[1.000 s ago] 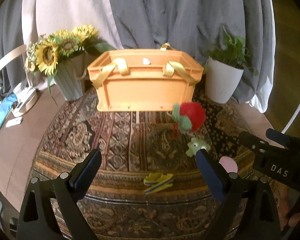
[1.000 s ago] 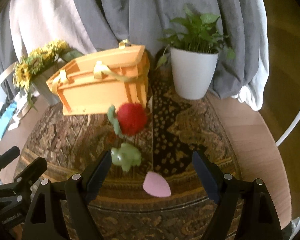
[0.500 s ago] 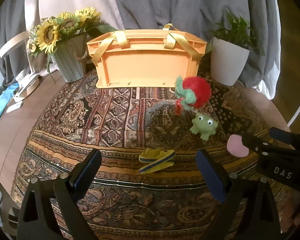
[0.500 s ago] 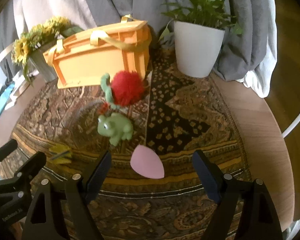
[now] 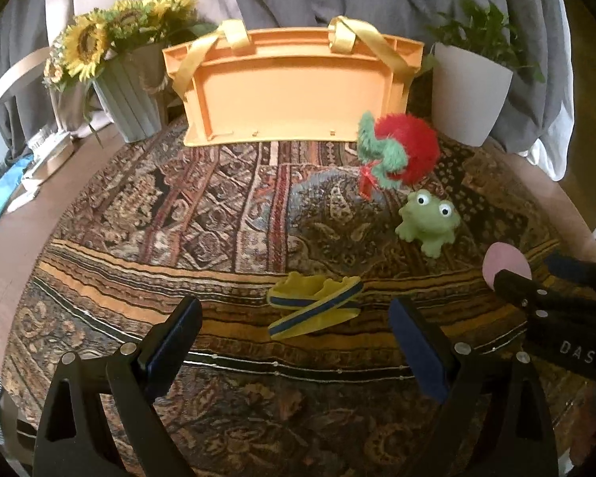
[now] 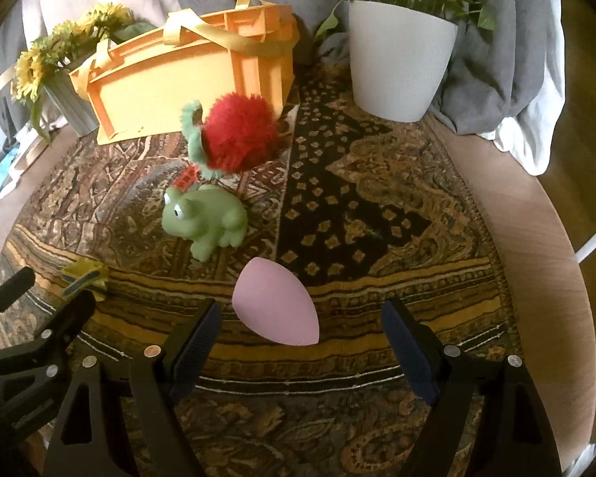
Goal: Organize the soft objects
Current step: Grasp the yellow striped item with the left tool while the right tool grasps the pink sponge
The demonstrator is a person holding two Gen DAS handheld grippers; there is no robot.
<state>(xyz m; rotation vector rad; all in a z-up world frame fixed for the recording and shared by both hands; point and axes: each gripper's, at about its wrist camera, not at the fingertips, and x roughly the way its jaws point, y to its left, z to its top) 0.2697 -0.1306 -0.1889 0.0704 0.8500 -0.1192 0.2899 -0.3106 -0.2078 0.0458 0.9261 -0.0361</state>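
Two grippers, left gripper (image 5: 294, 342) and right gripper (image 6: 302, 342), gape empty above yellow slippers (image 5: 314, 310) and pink sponge (image 6: 276, 306)

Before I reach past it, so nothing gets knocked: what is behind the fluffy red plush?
Directly behind the fluffy red plush stands the orange plastic crate with yellow fabric handles, on the patterned rug. Whether they touch cannot be told, and the crate's inside is hidden.
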